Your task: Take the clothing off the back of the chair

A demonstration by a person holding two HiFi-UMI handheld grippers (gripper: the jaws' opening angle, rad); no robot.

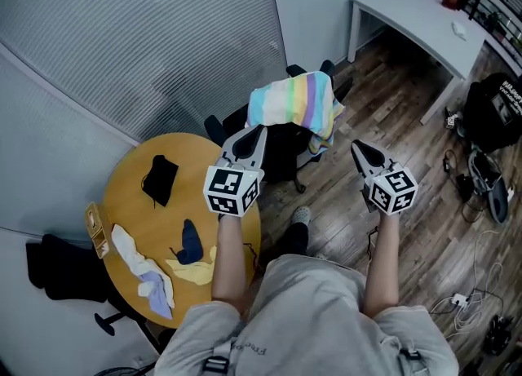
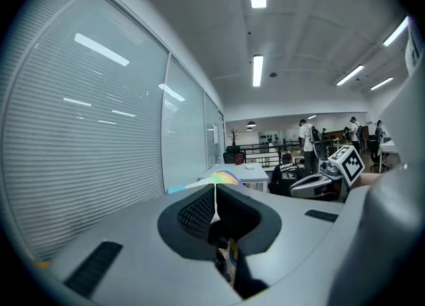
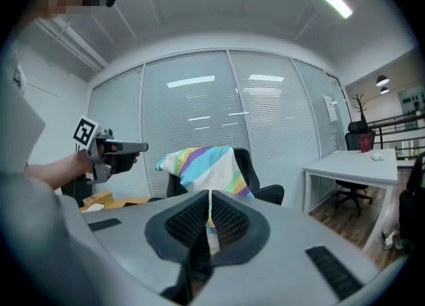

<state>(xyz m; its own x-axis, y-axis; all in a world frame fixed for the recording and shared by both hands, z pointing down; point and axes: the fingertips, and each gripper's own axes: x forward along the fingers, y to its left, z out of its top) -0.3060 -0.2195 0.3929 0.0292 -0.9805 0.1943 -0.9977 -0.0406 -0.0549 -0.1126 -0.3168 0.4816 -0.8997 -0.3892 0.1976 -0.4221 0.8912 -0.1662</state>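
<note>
A pastel rainbow-striped garment (image 1: pixel 295 103) hangs over the back of a black office chair (image 1: pixel 281 154). It shows again in the right gripper view (image 3: pixel 202 165), draped on the chair's backrest (image 3: pixel 247 168). My left gripper (image 1: pixel 261 130) is held up in front of the garment's left side, jaws shut with nothing between them. My right gripper (image 1: pixel 356 147) hovers to the right of the chair, also shut and holding nothing. In the left gripper view only a sliver of the garment (image 2: pixel 222 177) peeks over the shut jaws, and the right gripper (image 2: pixel 335 172) shows at the right.
A round wooden table (image 1: pixel 130 203) at my left carries a black cloth (image 1: pixel 160 179), several small garments (image 1: pixel 155 276) and a small box (image 1: pixel 96 229). A white desk (image 1: pixel 424 15) stands at the back right. Bags (image 1: pixel 493 109) and cables (image 1: pixel 477 285) lie on the wooden floor.
</note>
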